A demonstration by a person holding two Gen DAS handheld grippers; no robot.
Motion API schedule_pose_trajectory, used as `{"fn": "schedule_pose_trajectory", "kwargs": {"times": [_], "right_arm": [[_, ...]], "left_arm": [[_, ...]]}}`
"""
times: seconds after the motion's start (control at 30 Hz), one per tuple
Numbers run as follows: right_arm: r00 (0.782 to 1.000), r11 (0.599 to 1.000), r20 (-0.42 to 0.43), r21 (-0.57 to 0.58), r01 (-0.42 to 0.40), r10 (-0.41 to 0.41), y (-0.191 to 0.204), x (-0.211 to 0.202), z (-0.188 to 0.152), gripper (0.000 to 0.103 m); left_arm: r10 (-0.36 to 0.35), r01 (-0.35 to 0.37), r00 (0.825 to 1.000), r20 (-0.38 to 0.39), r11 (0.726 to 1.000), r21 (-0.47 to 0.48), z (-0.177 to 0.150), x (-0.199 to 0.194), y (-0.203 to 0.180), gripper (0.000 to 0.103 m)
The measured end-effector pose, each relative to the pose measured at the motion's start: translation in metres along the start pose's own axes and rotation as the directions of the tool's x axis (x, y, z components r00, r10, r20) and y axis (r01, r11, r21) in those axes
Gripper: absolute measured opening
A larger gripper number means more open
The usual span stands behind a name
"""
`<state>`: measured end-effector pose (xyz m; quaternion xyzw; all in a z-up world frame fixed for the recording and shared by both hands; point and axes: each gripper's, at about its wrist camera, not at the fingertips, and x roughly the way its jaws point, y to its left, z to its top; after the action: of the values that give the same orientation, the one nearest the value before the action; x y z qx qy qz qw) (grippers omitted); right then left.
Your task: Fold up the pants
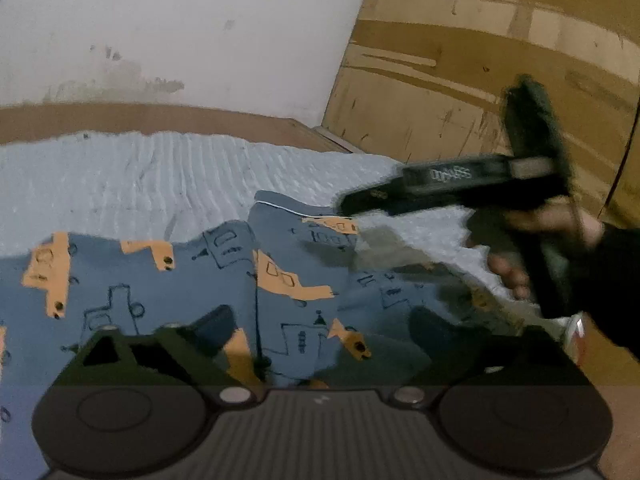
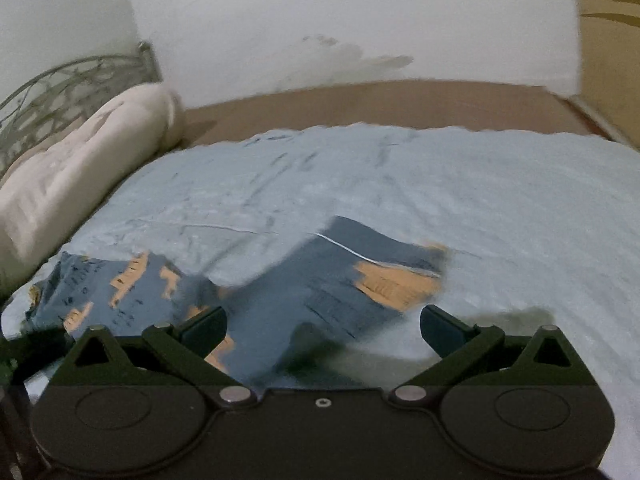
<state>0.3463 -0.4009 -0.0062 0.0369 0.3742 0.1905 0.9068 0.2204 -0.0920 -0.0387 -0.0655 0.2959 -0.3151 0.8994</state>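
- Pants (image 1: pixel 168 280): blue-grey fabric, orange blocks and dark line drawings, lying crumpled on the light blue bedspread (image 1: pixel 140 172). In the right wrist view the pants (image 2: pixel 320 288) lie on the near part of the bedspread (image 2: pixel 500 208), one end bunched toward the pillow side.
- Left gripper (image 1: pixel 320 332): jaws spread wide, nothing between them; hovers over the pants near a dark seam line.
- Right gripper (image 2: pixel 322 326): jaws spread fully, empty; pants below and just ahead of the fingertips. No contact visible.
- In the left wrist view the right gripper (image 1: pixel 352 200) shows blurred above the far end of the pants, held by a hand (image 1: pixel 516 272) in a dark sleeve.
- Cream pillow (image 2: pixel 80 168) at the bedspread's left edge, against a metal headboard (image 2: pixel 60 88).
- White wall (image 2: pixel 340 20) behind the bed; wooden panel (image 1: pixel 480 60) beside it.
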Motion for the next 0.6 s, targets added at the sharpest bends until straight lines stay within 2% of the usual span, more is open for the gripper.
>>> {"fn": "schedule_pose_trajectory", "kwargs": {"times": [0.07,0.13,0.2,0.27,0.3,0.4,0.47,0.6], "right_arm": [[1.0,1.0,-0.028,-0.021,-0.011,0.011,0.013,0.023,0.017,0.098],[0.999,0.999,-0.054,-0.042,-0.008,0.005,0.024,0.042,0.029,0.085],[0.997,0.997,-0.076,-0.068,0.024,-0.03,0.036,0.06,0.04,0.072],[0.993,0.995,-0.103,-0.087,0.052,-0.061,0.045,0.076,0.046,0.065],[0.99,0.994,-0.116,-0.09,0.066,-0.076,0.047,0.083,0.048,0.061],[0.983,0.992,-0.147,-0.084,0.096,-0.107,0.049,0.104,0.053,0.06],[0.979,0.992,-0.168,-0.068,0.103,-0.113,0.048,0.112,0.053,0.06],[0.968,0.99,-0.21,-0.061,0.13,-0.14,0.049,0.124,0.052,0.06]], "left_arm": [[-0.02,0.02,1.0,0.0,1.0,-0.019,-0.001,-0.002,0.003,0.082],[-0.038,0.037,0.999,-0.013,0.999,-0.026,-0.002,-0.003,0.004,0.077],[-0.042,0.041,0.999,-0.033,0.998,-0.038,-0.004,-0.001,0.006,0.071],[-0.047,0.044,0.998,-0.046,0.997,-0.064,-0.004,0.0,0.009,0.061],[-0.05,0.046,0.998,-0.049,0.995,-0.083,-0.004,0.0,0.012,0.06],[-0.039,0.029,0.997,-0.066,0.99,-0.135,-0.004,0.001,0.017,0.055],[-0.018,0.001,0.996,-0.093,0.984,-0.18,-0.005,0.004,0.022,0.047],[-0.006,-0.022,0.993,-0.115,0.97,-0.244,-0.004,0.006,0.027,0.046]]}}
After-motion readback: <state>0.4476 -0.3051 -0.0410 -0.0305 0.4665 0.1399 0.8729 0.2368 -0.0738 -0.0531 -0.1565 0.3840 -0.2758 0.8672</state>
